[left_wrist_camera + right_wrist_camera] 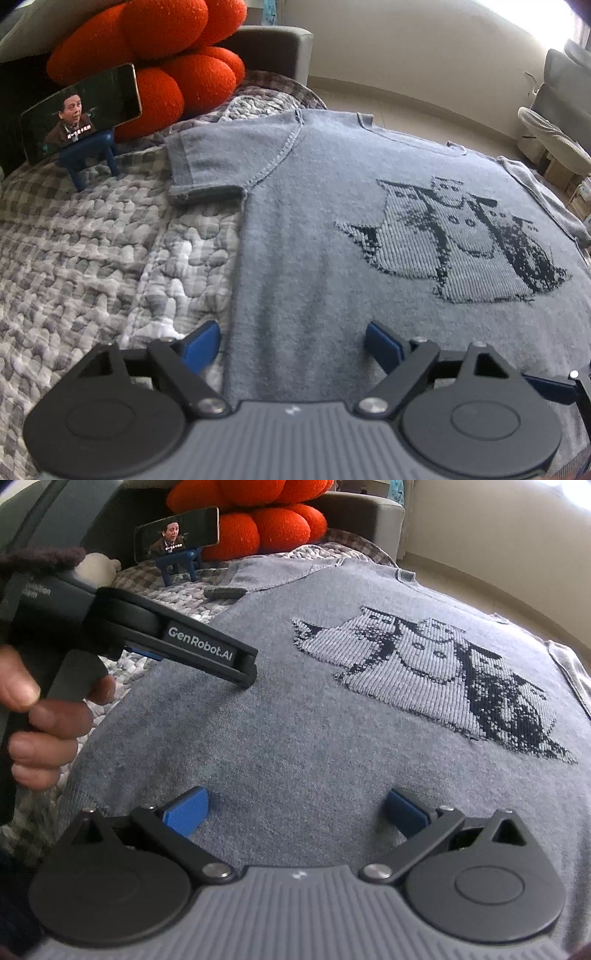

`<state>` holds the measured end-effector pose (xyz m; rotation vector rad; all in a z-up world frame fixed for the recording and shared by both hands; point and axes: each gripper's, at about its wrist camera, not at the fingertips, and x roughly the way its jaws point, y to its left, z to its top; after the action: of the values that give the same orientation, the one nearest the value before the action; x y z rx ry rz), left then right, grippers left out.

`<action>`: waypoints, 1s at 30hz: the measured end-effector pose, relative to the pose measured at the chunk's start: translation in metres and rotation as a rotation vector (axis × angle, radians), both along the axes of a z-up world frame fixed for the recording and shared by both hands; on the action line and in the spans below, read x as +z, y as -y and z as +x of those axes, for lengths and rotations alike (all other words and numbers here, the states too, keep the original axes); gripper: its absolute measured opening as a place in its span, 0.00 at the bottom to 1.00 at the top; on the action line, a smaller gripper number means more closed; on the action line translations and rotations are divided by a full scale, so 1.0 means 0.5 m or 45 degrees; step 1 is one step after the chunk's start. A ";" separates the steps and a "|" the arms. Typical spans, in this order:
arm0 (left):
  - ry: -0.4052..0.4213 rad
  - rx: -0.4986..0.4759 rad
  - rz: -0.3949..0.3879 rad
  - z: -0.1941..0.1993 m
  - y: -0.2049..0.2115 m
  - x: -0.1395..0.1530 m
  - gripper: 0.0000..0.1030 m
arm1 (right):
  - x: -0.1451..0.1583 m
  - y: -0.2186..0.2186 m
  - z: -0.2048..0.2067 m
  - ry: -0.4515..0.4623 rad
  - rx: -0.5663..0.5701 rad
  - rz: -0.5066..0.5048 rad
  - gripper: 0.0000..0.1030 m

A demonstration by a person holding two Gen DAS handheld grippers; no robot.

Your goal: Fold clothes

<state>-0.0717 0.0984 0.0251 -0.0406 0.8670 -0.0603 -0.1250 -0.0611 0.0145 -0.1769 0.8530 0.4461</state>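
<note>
grey knit top (314,229) under both wide-open, empty tools; left tool (243,675) reads "genrobot.ai".

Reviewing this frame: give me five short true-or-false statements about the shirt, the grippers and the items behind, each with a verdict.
1. The grey shirt lies spread flat on the quilt. True.
2. The left gripper is clamped shut. False: its jaws stand apart over the shirt's bottom edge.
3. The phone lies flat on the quilt. False: it stands propped on a blue stand.
4. An orange cushion sits behind the phone. True.
5. The right gripper holds a sleeve. False: it is open over the shirt's body.
</note>
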 end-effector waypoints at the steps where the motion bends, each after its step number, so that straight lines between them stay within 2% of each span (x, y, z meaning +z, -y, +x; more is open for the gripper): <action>1: 0.006 0.001 -0.004 -0.001 -0.001 0.001 0.83 | 0.003 0.004 0.000 0.002 -0.009 0.008 0.96; 3: 0.015 -0.001 -0.017 -0.003 -0.003 0.005 0.81 | 0.010 0.016 0.003 0.008 -0.042 0.036 0.89; 8: 0.012 -0.024 -0.016 -0.013 -0.001 0.020 0.62 | 0.028 0.086 0.021 0.044 -0.206 0.084 0.89; 9: 0.007 -0.023 -0.010 -0.015 -0.001 0.020 0.56 | 0.029 0.102 0.026 0.039 -0.233 0.087 0.87; 14: -0.021 -0.003 -0.004 -0.018 -0.016 0.018 0.37 | 0.021 0.210 0.047 -0.049 -0.433 0.059 0.79; 16: -0.038 0.017 -0.045 -0.021 -0.032 0.021 0.30 | 0.022 0.270 0.043 -0.073 -0.536 0.070 0.75; 19: -0.058 0.053 -0.117 -0.030 -0.058 0.026 0.25 | 0.022 0.353 0.029 -0.093 -0.662 0.105 0.68; 24: -0.042 0.012 -0.208 -0.062 -0.079 0.045 0.24 | 0.030 0.412 0.001 -0.118 -0.692 0.158 0.40; 27: -0.036 -0.037 -0.230 -0.087 -0.080 0.053 0.22 | 0.031 0.411 -0.011 -0.113 -0.665 0.133 0.34; 30: -0.066 -0.014 -0.242 -0.105 -0.085 0.050 0.22 | 0.029 0.413 -0.013 -0.102 -0.632 0.112 0.34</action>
<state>-0.1243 0.1410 0.0501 -0.2162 0.9110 -0.1528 -0.1313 -0.2677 0.0289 0.1355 0.9182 0.0242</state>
